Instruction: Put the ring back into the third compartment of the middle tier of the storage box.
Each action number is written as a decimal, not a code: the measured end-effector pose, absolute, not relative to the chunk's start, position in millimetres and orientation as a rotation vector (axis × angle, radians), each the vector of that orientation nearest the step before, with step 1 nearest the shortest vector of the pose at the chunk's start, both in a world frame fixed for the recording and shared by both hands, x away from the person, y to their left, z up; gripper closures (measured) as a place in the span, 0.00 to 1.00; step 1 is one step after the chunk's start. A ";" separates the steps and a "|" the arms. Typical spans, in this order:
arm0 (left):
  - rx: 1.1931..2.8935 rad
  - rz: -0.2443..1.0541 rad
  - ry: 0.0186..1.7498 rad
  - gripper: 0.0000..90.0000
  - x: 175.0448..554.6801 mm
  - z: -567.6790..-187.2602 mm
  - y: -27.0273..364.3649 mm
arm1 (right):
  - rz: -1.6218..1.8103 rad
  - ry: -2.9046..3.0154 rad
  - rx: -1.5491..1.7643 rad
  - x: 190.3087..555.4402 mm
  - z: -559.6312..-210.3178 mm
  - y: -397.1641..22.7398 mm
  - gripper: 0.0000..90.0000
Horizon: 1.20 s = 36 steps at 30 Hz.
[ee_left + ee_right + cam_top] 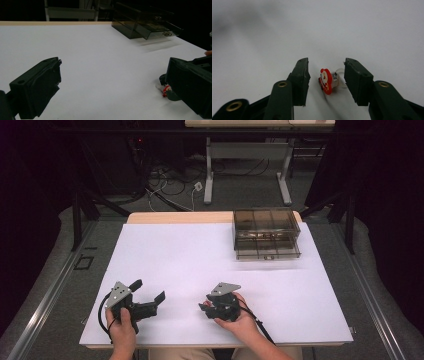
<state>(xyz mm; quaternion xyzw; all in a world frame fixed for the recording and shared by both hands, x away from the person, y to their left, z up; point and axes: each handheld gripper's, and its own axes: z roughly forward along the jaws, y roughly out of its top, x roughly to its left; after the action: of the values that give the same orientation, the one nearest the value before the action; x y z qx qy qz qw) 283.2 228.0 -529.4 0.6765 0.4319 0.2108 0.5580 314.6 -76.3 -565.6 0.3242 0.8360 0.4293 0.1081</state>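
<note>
Hands came in from the bottom edge of the high view, each holding a gripper low over the white table [165,255]. At the left, the left gripper [150,296] pointed toward the middle of the table with its fingers spread wide and nothing between them; in the left gripper view those two black fingers [37,85] stood far apart over bare white surface. To the right of it, near the front middle of the table, the right gripper [209,303] was tipped down at the surface, held in the person's right hand [240,320]. In the right gripper view its fingers [300,75] stood apart on either side of a small Santa ring [327,80], a red and white figure on a clear band, lying on the table. No pad touched the ring; gaps showed on both sides, the right one narrower. The left gripper view caught the same ring [165,90] just beside the right gripper's body. Farther right and toward the back, a smoky clear drawer box [266,233] sat on the table, well apart from both grippers.
</note>
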 end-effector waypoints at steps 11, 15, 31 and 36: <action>1.596 0.497 1.018 0.00 283.2 -529.4 228.0 | 1.221 2.455 0.933 315.0 -567.7 -75.1 0.71; 1.598 0.498 1.017 0.00 283.4 -529.5 228.0 | 1.224 2.445 0.935 315.1 -567.8 -75.3 0.77; 1.598 0.496 1.019 0.00 283.5 -529.6 227.9 | 1.249 2.428 0.947 314.6 -566.9 -76.2 0.82; 1.598 0.496 1.019 0.00 283.6 -529.7 227.9 | 1.258 2.422 0.942 314.0 -566.3 -76.2 0.83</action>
<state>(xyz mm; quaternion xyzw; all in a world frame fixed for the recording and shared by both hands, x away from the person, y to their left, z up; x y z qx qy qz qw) 283.6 227.9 -529.7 0.6773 0.4317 0.2103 0.5574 314.0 -76.2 -566.3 0.3236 0.8321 0.4323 0.1267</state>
